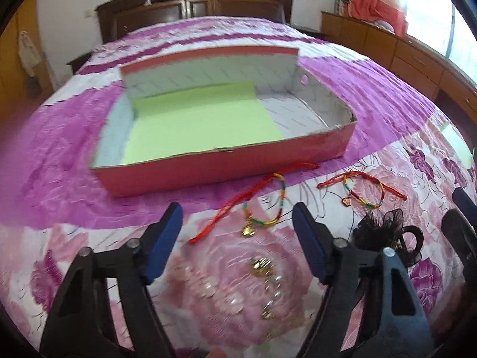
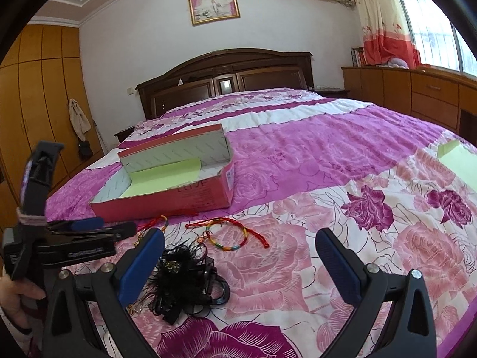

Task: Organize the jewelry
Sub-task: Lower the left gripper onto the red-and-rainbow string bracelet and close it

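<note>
A red shoebox [image 1: 214,167] with a white patterned interior and a green paper sheet [image 1: 196,122] lining its floor is sitting open on the bedspread [image 2: 328,155]. Just in front of the box, two red-corded rainbow bracelets are lying side by side, the left bracelet [image 1: 268,205] and the right bracelet [image 1: 366,191], each carrying a small gold charm. Nearer than these, a clear-bead bracelet [image 1: 262,283] with gold charms is lying blurred, and a black feathered hair tie [image 2: 184,280] is resting to its right.

The left gripper [image 1: 235,238] is hovering with fingers spread wide above the beads, holding nothing. The right gripper [image 2: 238,262] is likewise standing apart and empty, right of the hair tie.

Beyond the box, a dark wooden headboard [image 2: 226,74] is rising under a framed portrait [image 2: 213,1]. The box's far flap is hiding part of its interior.
</note>
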`<state>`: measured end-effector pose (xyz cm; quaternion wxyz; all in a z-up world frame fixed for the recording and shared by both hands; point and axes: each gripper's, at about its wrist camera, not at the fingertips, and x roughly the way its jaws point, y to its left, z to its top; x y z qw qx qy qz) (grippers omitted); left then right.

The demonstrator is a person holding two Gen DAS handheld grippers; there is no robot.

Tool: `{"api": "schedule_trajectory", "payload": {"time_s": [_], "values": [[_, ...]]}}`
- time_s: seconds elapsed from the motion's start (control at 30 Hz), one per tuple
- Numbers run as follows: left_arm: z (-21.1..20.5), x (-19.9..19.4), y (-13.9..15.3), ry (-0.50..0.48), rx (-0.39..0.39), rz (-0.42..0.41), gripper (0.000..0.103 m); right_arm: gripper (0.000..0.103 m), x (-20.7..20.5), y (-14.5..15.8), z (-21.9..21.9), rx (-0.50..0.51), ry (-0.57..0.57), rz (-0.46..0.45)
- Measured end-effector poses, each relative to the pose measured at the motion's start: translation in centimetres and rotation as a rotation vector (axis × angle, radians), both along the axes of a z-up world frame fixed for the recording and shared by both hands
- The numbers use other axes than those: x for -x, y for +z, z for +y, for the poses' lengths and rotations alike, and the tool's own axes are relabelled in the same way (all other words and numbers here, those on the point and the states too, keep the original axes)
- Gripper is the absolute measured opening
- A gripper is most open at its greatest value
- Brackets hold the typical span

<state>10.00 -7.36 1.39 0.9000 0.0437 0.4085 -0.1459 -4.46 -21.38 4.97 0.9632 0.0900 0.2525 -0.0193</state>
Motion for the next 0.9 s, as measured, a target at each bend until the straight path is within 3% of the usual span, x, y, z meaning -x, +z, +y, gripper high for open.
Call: {"api": "schedule_trajectory", "payload": {"time_s": [0.1,0.17,0.23,0.5,0.63,0.7,0.8,0.83,0.9], "values": [[-0.6,-0.9,-0.8,-0.013,-0.008,0.028,0.052,0.103,-0.2,-0.2,-0.4,-0.018,-0.004,0.007],[-0.8,-1.4,-1.2,-0.017,-0.022,0.041,0.039,0.103,-0.2,-0.3,-0.6,-0.027,-0.006,0.010],[-0.9,-1.8,-1.7,-0.021,-0.034,0.054,0.034,0.103,-0.3,-0.5,-0.8,-0.034,-0.008,0.012],[-1.8,-2.8,-3.4,-0.043,-0.091,0.102,0.033,0.103,-0.7,-1.1,-1.4,-0.065,-0.017,0.036],[-1.6,-3.0,-3.5,-0.043,-0.075,0.115,0.032,0.103,-0.8,-1.2,-1.5,-0.068,-0.018,0.043],[-1.4,-3.0,-3.5,-0.043,-0.068,0.112,0.027,0.103,-0.8,-1.2,-1.5,-0.068,-0.017,0.042],[-1.1,-2.8,-3.3,-0.045,-0.052,0.105,0.010,0.103,-0.8,-1.2,-1.5,-0.065,-0.016,0.043],[-0.9,-2.6,-3.3,-0.046,-0.048,0.103,0.000,0.103,-0.8,-1.2,-1.5,-0.065,-0.016,0.044],[-1.0,-2.4,-3.2,-0.050,-0.043,0.099,0.000,0.103,-0.8,-1.2,-1.5,-0.064,-0.016,0.045]]}}
